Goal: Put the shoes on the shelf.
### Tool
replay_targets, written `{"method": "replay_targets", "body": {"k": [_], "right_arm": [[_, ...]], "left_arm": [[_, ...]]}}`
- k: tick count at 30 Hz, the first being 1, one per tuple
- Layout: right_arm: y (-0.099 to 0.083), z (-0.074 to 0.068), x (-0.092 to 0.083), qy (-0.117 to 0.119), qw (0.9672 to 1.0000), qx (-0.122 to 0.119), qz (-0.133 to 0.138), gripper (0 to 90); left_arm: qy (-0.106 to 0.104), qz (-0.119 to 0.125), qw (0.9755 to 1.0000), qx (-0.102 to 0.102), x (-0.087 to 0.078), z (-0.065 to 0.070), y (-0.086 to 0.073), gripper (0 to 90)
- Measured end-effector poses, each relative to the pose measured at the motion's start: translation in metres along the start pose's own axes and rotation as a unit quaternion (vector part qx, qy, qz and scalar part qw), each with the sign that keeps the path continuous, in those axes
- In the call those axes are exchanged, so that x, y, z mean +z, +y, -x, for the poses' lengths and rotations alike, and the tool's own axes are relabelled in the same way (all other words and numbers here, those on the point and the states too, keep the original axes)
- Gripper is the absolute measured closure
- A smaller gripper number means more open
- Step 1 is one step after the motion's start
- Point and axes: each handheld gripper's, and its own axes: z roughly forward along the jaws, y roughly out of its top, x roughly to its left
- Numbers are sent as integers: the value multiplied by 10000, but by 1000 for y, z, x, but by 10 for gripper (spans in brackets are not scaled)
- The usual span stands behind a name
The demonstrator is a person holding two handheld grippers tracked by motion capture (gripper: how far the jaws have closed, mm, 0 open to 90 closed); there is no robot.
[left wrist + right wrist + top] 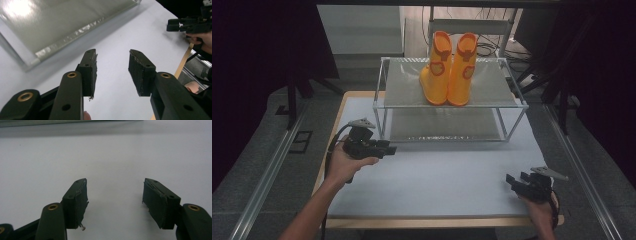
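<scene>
- two grippers empty: my right gripper [513,181] at the near table edge, jaws wide apart.
- my left gripper [388,149], jaws parted, is nearer the rack.
- boots [448,70] upright on the rack's top shelf [492,90], beyond and rightward.

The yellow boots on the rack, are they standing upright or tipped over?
Upright: both yellow boots stand side by side on their soles on the rack's top shelf, shafts pointing up.

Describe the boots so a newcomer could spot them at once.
Find the white table, then the two-tier metal rack at its far edge. The boots stand upright, side by side, near the middle of the top shelf. They are the one bright orange-yellow thing there, with darker orange trim and patches.
</scene>
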Motion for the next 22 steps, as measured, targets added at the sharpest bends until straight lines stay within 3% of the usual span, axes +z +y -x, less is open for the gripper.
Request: {"method": "replay_targets", "body": {"k": [5, 22], "right_arm": [[0, -1, 2, 5, 10000, -37, 4, 364], [4, -3, -1, 15, 9999, -82, 102, 363]], "left_arm": [[-5, -46, 9999, -108, 4, -5, -10, 577], [-69, -41, 9999, -111, 8, -4, -12, 541]]}}
